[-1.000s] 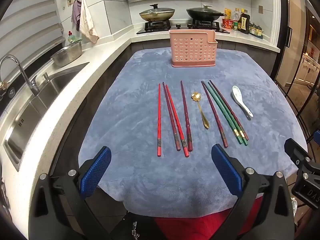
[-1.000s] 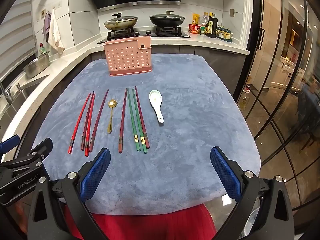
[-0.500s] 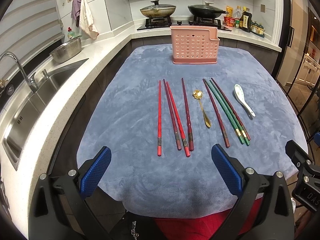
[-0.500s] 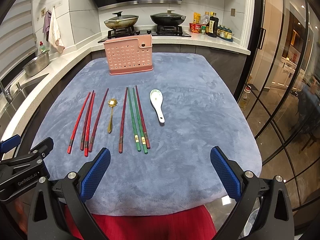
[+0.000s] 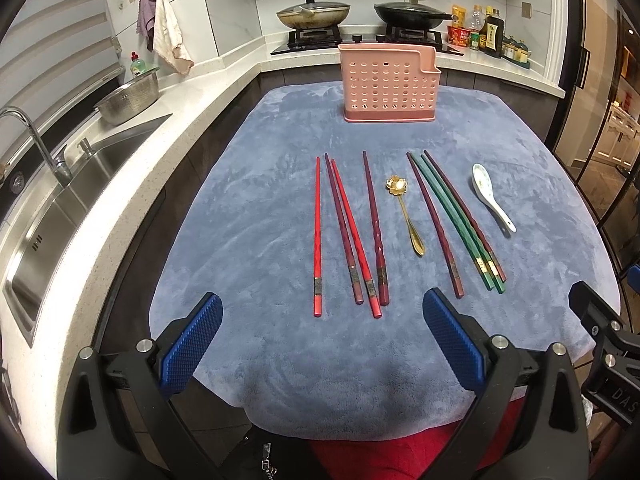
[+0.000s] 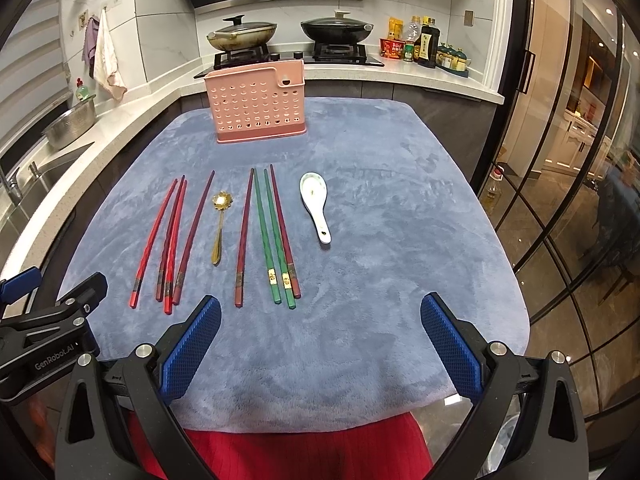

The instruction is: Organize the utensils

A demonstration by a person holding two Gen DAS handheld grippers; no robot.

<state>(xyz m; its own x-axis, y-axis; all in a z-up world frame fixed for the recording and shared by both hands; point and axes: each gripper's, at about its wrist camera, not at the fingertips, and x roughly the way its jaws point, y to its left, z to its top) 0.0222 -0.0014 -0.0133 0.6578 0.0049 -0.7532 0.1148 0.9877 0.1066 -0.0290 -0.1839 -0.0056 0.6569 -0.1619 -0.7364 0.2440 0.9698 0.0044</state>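
Both tools are empty and spread wide. The left gripper hovers over the near edge of the blue-grey cloth, and the right gripper does likewise, just beside it on the right. Nothing has been put away: the pink perforated utensil holder stands upright at the far end of the cloth, well apart from both tools, and no utensil shows in it. All the utensils lie flat on the cloth between the grippers and the holder, long axes running near to far, thick decorated ends toward the grippers. In the left wrist view, the left group of red and maroon chopsticks lies straight ahead of the left gripper, butt ends just beyond its fingertips; the bright red chopstick lies slightly apart on the left. The gold spoon rests beside them, flower-shaped bowl at the far end. In the right wrist view, the green chopsticks and the maroon ones flanking them lie ahead and a little left of the right gripper, and the white ceramic spoon lies farther in, handle pointing back toward the gripper. Judgement: the left gripper is nearer the red group, the right gripper nearer the green set and ceramic spoon. Any pick calls for a forward reach with the jaws closing across a stick's width; touching neighbours risk being dragged or taken together.
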